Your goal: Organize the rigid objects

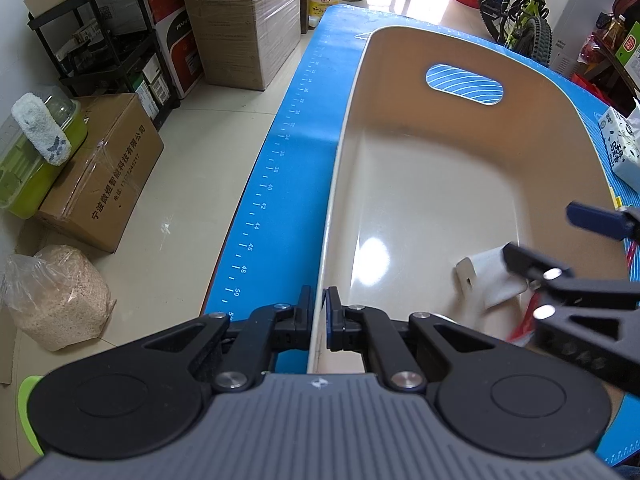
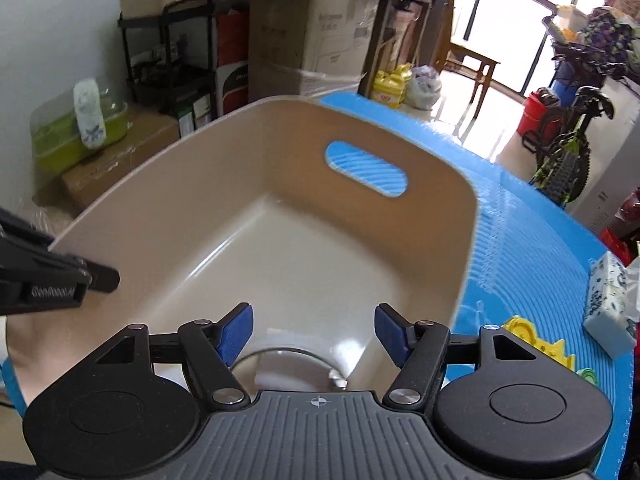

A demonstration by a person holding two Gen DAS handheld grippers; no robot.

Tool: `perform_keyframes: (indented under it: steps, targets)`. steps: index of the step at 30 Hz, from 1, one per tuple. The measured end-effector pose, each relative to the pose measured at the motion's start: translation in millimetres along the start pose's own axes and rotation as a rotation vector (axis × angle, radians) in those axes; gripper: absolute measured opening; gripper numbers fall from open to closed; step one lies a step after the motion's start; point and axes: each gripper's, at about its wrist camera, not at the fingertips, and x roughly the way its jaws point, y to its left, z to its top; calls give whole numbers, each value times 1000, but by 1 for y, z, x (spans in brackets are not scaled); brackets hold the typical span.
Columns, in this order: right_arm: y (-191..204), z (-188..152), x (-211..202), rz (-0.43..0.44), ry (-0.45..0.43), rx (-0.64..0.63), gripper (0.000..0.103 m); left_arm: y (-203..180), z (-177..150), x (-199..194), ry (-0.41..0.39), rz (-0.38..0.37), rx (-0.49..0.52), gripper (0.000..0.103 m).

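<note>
Beige basin [image 1: 420, 184] stood on the blue-matted counter [image 1: 296, 168]. Left hand-held gripper [image 1: 319, 320] was clamped on the basin's near rim. Right hand-held gripper [image 2: 314, 334], jaws spread and holding nothing, hovered over a white block [image 1: 490, 280] lying inside the basin

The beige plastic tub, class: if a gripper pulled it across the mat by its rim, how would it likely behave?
The beige plastic tub probably slides easily: it looks nearly empty, so light. Its thin wall, pinched by the left gripper, may flex somewhat. Its broad flat base makes tipping unlikely on the blue mat.
</note>
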Motion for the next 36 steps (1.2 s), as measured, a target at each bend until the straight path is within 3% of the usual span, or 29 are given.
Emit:
perform_keyframes:
  steps: [9,15,22,25,29,36]
  targets:
    - [-49,-6,-50,-54,-179,175,74,0,0,0,0,-1,-1,7]
    - [-91,-22,-70,-131,-225,281,75,0,0,0,0,0,-1,7]
    - [-133,-53,-58,-206,-189,386,75,0,1,0,0,1,0,7]
    - [-137,-64,-46,-228,-158,415,74,1,1,-1,0,1,1,7]
    - [-145,-79,-30,-195,-117,476,73,1,1,-1,0,2,1,7]
    - [-138,-91,-7,-228,-54,458,71,1,1,-1,0,2,2,7]
